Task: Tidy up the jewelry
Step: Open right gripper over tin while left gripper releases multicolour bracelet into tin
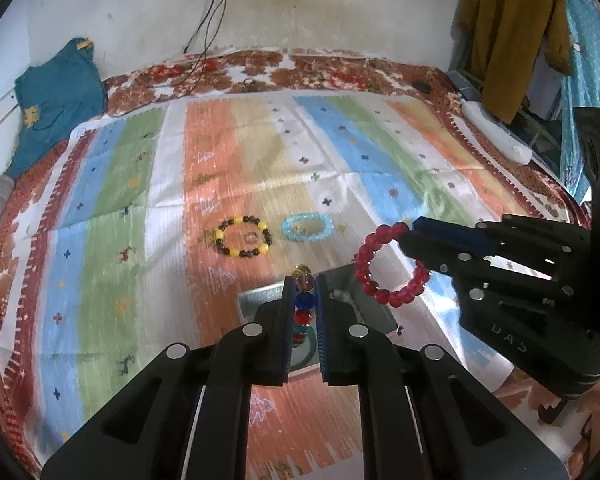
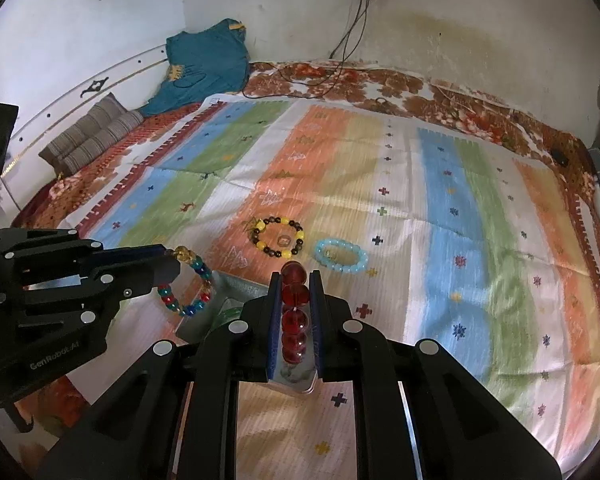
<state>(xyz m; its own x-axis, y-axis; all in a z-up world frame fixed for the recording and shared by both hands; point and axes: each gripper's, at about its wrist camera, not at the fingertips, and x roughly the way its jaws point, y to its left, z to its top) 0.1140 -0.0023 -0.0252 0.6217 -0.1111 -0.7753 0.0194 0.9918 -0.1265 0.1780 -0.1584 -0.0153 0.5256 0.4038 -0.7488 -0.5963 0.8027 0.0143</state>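
Left gripper (image 1: 304, 280) fills the near field of its own view, pitched steeply down at the bedspread, jaws nearly closed and clamped on a multicoloured bead bracelet (image 1: 303, 304) that runs edge-on between the pads. Directly beneath the fingertips sits a shallow metal tray (image 1: 260, 300), partly hidden by the fingers. Right gripper (image 2: 296, 280) sits alongside at a similar downward tilt, jaws also nearly closed, pinching a red bead bracelet (image 2: 294, 312); from the left wrist view the same red ring (image 1: 388, 264) hangs free off the fingertips, above the tray's right side. Ahead of both grippers, on the striped cloth (image 1: 180, 208), lie a yellow-and-dark bead bracelet (image 1: 244, 237) with a small ring (image 1: 250, 237) inside it, and just to its right a pale blue bracelet (image 1: 307, 227); the two are near each other but apart. Open cloth spreads beyond and to both sides of the jewelry. Far edge: the floral bed cover (image 1: 320, 72) meets a white wall (image 1: 340, 8). Teal garment (image 2: 204, 64) and striped cushion (image 2: 92, 136) at the far left corner, mustard garment (image 1: 512, 32) hanging far right.
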